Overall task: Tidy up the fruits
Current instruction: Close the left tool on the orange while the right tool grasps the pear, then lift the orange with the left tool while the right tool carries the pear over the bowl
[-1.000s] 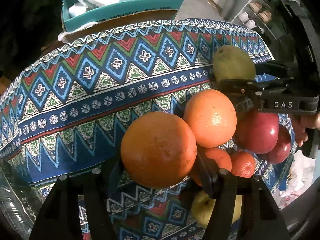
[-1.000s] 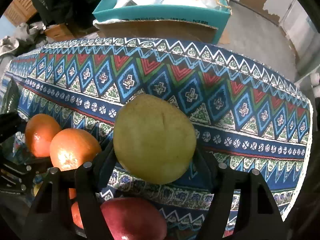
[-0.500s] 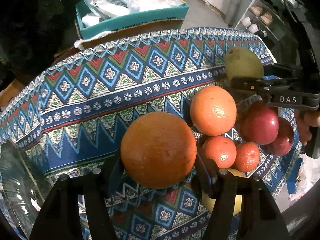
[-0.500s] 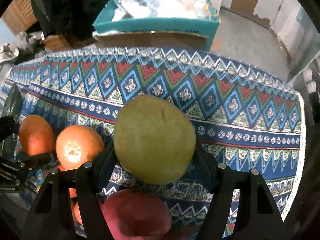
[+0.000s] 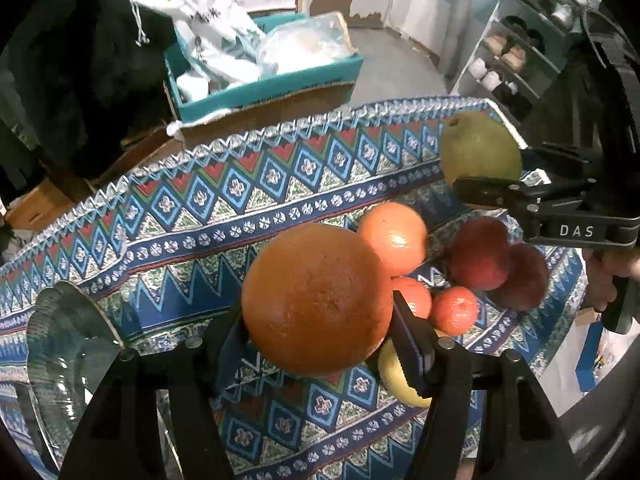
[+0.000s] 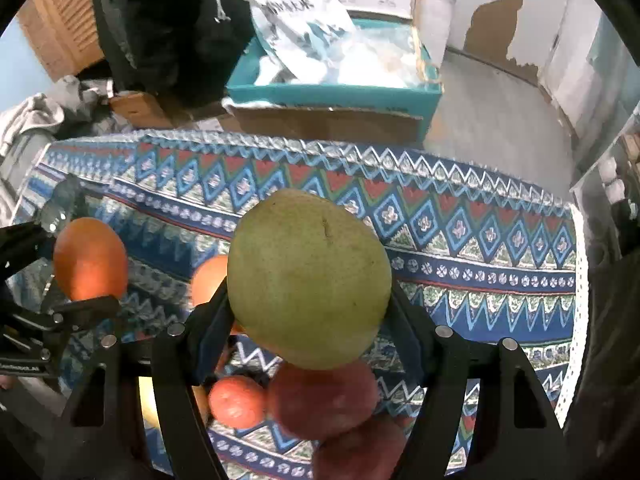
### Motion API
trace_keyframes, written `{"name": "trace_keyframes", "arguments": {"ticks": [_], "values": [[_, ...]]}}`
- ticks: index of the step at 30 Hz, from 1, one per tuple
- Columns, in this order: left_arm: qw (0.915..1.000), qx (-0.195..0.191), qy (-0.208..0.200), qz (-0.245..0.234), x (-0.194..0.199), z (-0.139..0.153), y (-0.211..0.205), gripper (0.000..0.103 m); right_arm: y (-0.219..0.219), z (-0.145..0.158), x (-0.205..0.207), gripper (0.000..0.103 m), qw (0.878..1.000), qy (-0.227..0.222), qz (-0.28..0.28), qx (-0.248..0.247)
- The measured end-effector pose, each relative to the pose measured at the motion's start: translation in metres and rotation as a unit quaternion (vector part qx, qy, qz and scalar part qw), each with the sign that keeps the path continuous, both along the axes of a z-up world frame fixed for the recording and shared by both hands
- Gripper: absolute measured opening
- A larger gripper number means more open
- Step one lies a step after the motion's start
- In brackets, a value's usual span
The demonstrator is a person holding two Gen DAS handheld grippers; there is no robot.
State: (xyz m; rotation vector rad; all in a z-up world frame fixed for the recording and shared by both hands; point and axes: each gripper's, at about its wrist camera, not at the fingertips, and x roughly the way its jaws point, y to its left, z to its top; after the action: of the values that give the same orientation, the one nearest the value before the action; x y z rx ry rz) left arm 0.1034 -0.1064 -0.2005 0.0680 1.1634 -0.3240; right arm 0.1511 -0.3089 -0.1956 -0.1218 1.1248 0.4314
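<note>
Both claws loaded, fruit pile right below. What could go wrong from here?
1. The left claw pinches the big orange only at its lower sides; a round fruit could slip out in transit.
2. The right claw carries the green pear directly over the red apples; a drop would probably scatter them.
3. The glass bowl is close to the left claw, so a careless swing might knock it.

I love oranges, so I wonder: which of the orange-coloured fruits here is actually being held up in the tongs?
The biggest orange, clamped in the left tongs. The other orange and two small tangerines lie loose on the patterned cloth.
</note>
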Motion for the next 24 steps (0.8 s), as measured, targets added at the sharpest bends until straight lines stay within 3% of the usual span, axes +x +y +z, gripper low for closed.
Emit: {"name": "trace_keyframes", "arguments": {"ticks": [24], "values": [[0.9963, -0.04, -0.063, 0.043, -0.054, 0.077, 0.058, 0.067, 0.059, 0.094, -0.046, 0.072, 0.994, -0.079, 0.043, 0.063]]}}
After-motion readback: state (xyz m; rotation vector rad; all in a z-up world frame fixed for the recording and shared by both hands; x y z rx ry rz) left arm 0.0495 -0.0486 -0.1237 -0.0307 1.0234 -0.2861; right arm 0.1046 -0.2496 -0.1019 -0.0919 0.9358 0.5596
